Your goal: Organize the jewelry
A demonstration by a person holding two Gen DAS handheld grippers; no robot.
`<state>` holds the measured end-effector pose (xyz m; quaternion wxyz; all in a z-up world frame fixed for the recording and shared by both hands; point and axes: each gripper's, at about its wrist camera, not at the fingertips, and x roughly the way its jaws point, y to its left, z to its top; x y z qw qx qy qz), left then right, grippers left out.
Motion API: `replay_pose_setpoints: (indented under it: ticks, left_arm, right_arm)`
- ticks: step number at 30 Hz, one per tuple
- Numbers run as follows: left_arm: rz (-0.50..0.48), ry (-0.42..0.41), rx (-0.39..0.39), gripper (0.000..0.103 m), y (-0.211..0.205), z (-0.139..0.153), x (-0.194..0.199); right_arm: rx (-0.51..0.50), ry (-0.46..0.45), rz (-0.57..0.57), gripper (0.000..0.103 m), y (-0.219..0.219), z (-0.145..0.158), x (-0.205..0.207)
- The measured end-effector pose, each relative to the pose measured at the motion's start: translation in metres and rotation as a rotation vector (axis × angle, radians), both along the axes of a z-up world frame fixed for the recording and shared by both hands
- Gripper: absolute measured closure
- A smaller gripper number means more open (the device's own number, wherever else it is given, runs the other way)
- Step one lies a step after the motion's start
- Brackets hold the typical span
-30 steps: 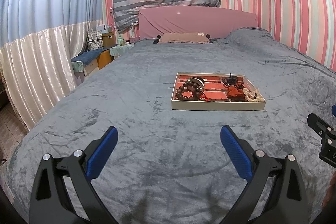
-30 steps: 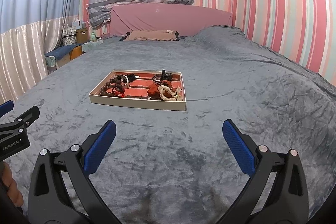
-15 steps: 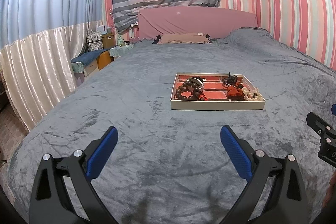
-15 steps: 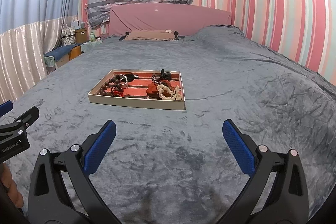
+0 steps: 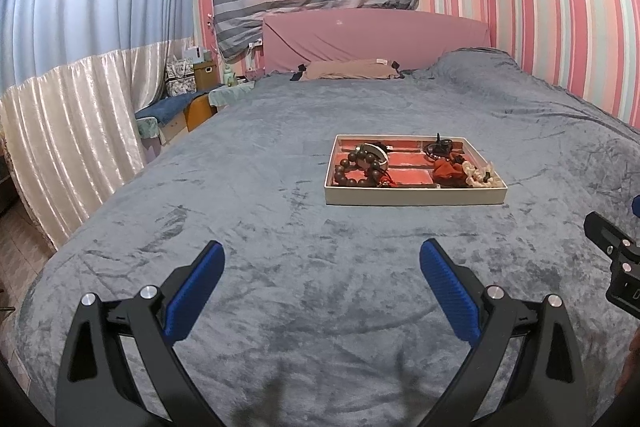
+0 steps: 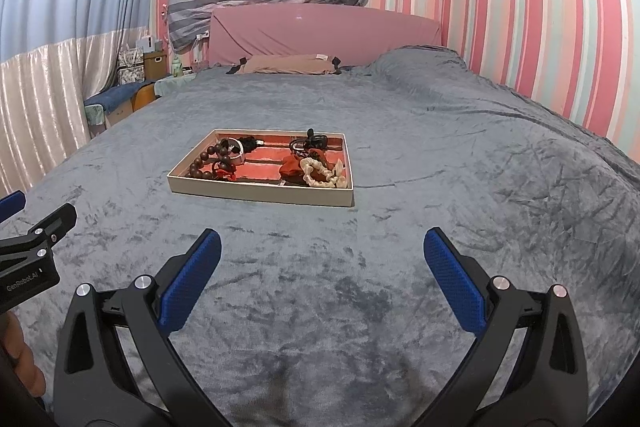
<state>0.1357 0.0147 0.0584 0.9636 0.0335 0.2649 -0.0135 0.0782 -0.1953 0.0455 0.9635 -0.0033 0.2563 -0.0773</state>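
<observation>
Left wrist view: I am holding my left gripper (image 5: 320, 267) with its blue-padded jaws spread wide, gripping nothing. The shallow cream-walled rectangular jewelry tray with red lining (image 5: 414, 197) is lying on the grey velvet bedspread (image 5: 240, 187), ahead and to the right, well apart, long axis running left to right. The dark wooden bead bracelet (image 5: 356, 171) is sitting at its left end.

Right wrist view: my right gripper (image 6: 322, 255) is likewise gaping and empty. The tray (image 6: 260, 193) is lying ahead and left. The cream fabric scrunchie (image 6: 320, 173) is occupying its near right corner, judged nearer this gripper.
</observation>
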Motion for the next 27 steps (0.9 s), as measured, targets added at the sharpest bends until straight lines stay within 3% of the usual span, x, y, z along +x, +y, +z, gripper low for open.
replay_pose_setpoints:
  ticks: [27]
  left_arm:
    - [0.006,0.011,0.008,0.007,-0.0004,-0.0018,0.0034]
  right_arm:
    - [0.011,0.013,0.003,0.004,-0.0009,-0.0075,0.0035]
